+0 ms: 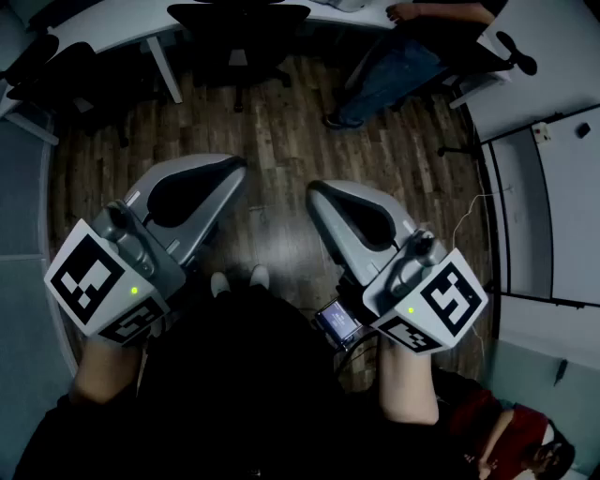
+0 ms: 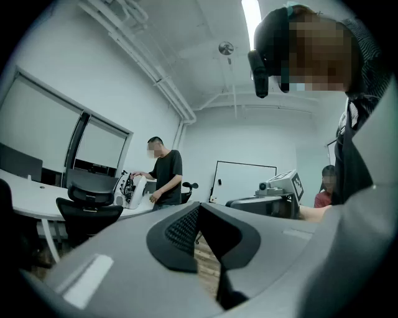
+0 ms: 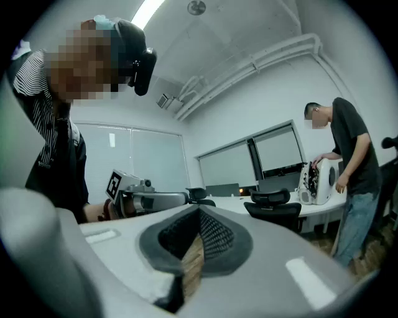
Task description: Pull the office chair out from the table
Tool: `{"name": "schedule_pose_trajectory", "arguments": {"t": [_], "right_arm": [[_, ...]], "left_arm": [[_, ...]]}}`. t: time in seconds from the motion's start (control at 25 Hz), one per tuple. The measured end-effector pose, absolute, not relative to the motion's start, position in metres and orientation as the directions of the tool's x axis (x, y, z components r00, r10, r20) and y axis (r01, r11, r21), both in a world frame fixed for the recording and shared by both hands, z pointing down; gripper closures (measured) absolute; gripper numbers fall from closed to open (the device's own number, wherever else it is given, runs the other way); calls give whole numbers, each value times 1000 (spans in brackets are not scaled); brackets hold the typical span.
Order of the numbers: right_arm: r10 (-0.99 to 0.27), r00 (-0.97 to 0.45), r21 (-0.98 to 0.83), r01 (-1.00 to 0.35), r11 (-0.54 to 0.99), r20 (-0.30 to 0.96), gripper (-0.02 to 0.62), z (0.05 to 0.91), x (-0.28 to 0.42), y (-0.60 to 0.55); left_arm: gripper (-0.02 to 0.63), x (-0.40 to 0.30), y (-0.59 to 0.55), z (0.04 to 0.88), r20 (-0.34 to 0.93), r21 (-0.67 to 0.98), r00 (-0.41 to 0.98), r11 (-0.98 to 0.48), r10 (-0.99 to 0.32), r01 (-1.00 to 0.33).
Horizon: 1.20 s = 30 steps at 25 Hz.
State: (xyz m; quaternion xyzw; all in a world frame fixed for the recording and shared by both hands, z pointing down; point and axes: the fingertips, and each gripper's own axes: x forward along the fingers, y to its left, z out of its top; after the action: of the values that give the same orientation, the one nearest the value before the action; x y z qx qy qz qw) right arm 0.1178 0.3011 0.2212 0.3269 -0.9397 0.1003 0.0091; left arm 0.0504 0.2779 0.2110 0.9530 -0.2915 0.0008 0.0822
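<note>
- Holding the left tongs (image 1: 232, 171) level at the lower left of the head view, jaws pressed together with nothing between them.
- Same for the right tongs (image 1: 315, 193) at lower right: closed, empty and level, probably just a resting carry, since nothing is within reach.
- Office chair (image 1: 239, 33) at top centre, pushed in at the white table (image 1: 122, 26), well apart from both tongs across the wooden floor (image 1: 281, 131).
- Task apparently not yet begun: calls for closing in on the chair, then opening the tongs to take the backrest or an armrest.
- Person (image 1: 394, 61) at upper right by the table, near the chair; worth keeping clear when pulling.
</note>
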Motion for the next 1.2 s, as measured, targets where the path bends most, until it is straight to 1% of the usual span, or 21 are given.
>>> {"name": "schedule_pose_trajectory", "arguments": {"t": [0.48, 0.88, 1.2], "right_arm": [[-642, -761, -153, -648, 746, 90, 595, 217, 106, 299], [-636, -768, -139, -639, 756, 76, 595, 217, 112, 299], [-626, -779, -127, -626, 769, 46, 594, 215, 119, 288]], "left_arm": [[603, 40, 279, 209, 46, 167, 846, -831, -531, -531], [603, 48, 277, 217, 78, 147, 827, -814, -556, -561], [603, 55, 268, 215, 68, 135, 815, -804, -576, -580]]}}
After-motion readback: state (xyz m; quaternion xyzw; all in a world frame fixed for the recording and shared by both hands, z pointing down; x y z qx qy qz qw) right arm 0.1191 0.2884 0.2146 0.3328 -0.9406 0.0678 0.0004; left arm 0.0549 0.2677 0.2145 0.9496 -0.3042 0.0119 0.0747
